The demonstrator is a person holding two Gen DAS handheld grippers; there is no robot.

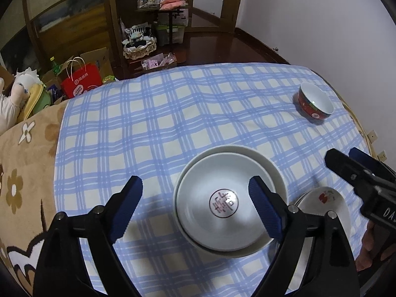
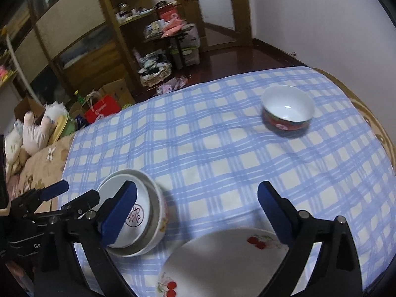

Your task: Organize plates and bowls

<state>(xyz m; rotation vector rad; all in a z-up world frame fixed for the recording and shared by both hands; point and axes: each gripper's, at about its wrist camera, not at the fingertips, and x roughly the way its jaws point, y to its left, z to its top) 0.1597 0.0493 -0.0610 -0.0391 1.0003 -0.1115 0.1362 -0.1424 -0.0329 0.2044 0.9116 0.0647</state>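
Standing wide open and empty, left gripper (image 1: 195, 206) and right gripper (image 2: 196, 212) clear nested bowls (image 1: 230, 200) and cherry plates (image 2: 222, 259); red bowl (image 2: 287, 110) likely needs fetching next

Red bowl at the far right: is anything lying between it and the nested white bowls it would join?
Nothing visible does. Only bare checked cloth lies between the red bowl and the nested white bowls; the cherry plate sits nearer, off that line.
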